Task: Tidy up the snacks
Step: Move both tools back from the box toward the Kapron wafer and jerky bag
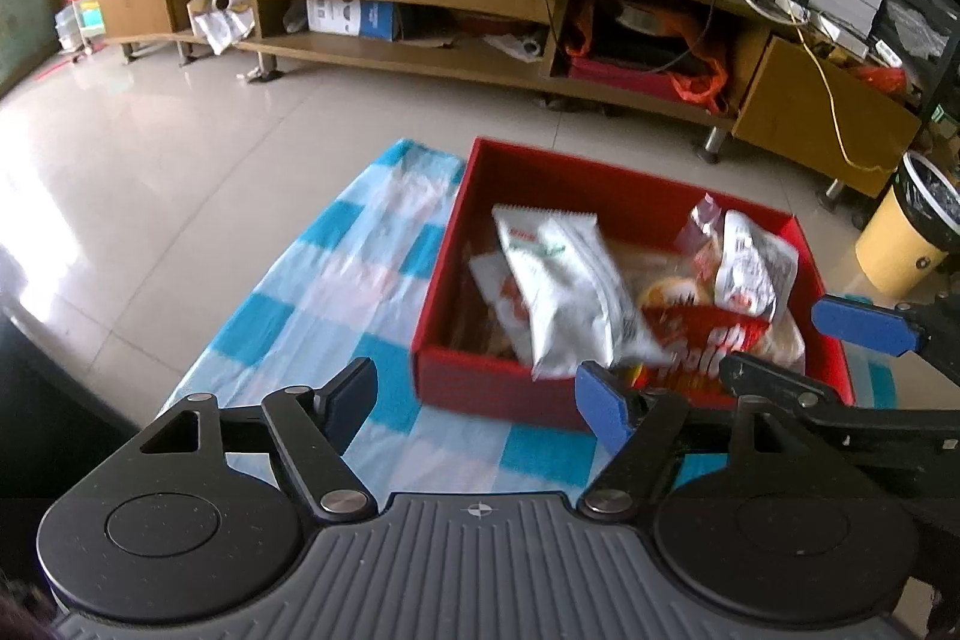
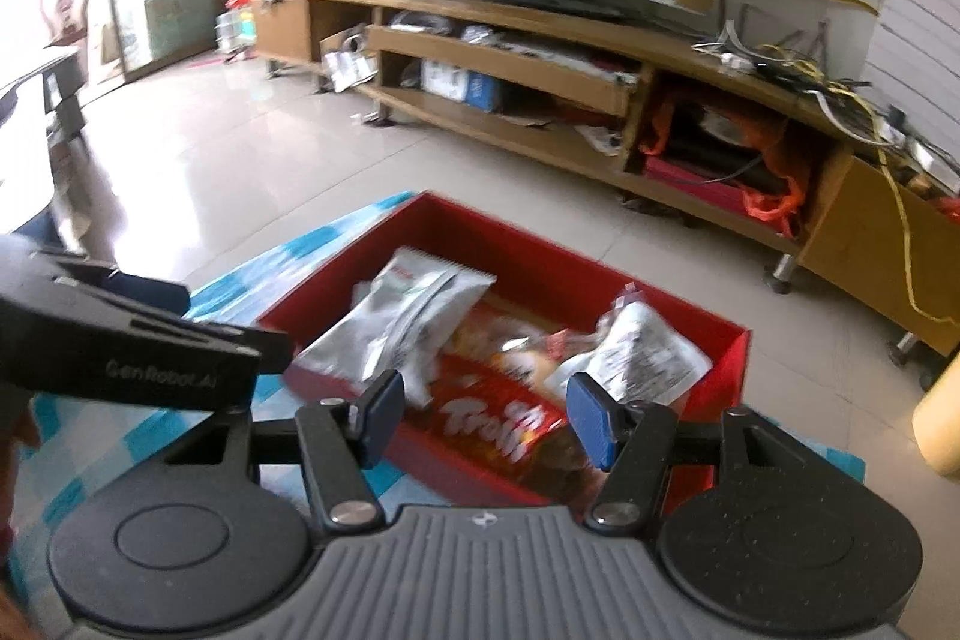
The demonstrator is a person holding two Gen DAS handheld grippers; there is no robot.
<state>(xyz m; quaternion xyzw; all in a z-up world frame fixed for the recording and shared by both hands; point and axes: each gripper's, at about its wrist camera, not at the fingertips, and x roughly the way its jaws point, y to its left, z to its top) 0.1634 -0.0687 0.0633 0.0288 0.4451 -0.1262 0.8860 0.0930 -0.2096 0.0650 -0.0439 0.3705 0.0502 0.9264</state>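
Red box holds one red "Trolli" bag and two silver packets; left gripper and right gripper both spread, empty.

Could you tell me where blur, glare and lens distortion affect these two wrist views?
Left wrist view: the silver snack bag in the red box is smeared by motion, window glare whitens the floor tiles, and the TV stand bows from the fisheye. Right wrist view: softer overall, the upper left corner blown out, the red Trolli bag blurred.
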